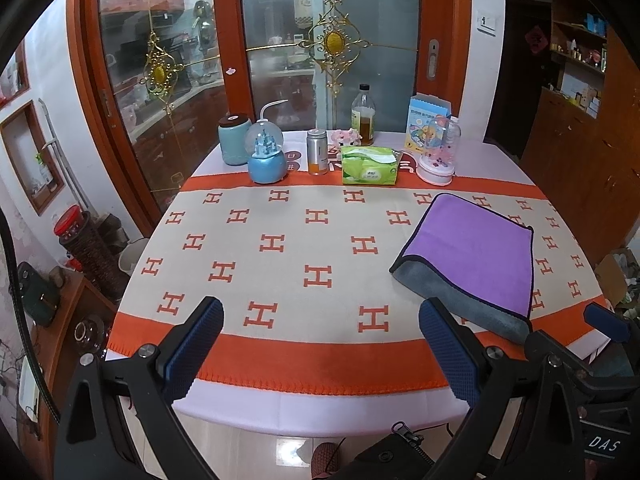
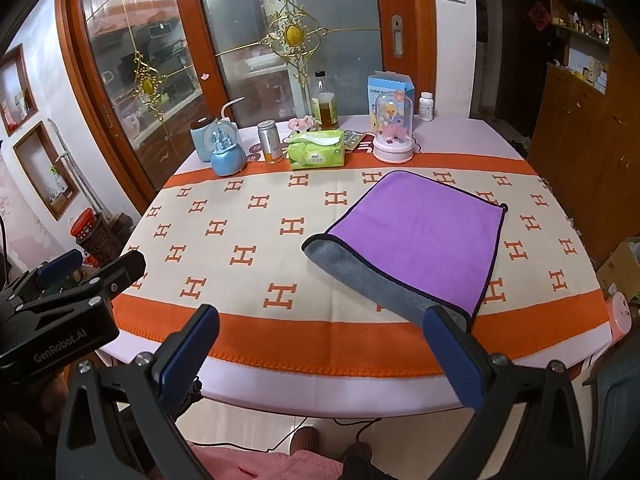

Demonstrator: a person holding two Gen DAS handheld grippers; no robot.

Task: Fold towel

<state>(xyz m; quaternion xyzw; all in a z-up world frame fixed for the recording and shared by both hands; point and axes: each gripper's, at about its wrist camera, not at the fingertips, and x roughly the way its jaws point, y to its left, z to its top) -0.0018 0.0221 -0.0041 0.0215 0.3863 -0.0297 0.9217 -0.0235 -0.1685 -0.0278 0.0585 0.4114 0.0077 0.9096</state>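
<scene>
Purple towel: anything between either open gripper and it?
Nothing visible. The purple towel with grey underside lies alone on the H-patterned cloth; the right gripper and left gripper hang open at the near edge. The green tissue pack and the jars stand beyond it, apart.

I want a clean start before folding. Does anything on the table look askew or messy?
Only the purple towel: it lies skewed to the table's edge, and its near-left corner is curled over, showing the grey underside. The items along the back stand upright, and nothing looks spilled. Both tongs, left and right, are open and off the towel.
</scene>
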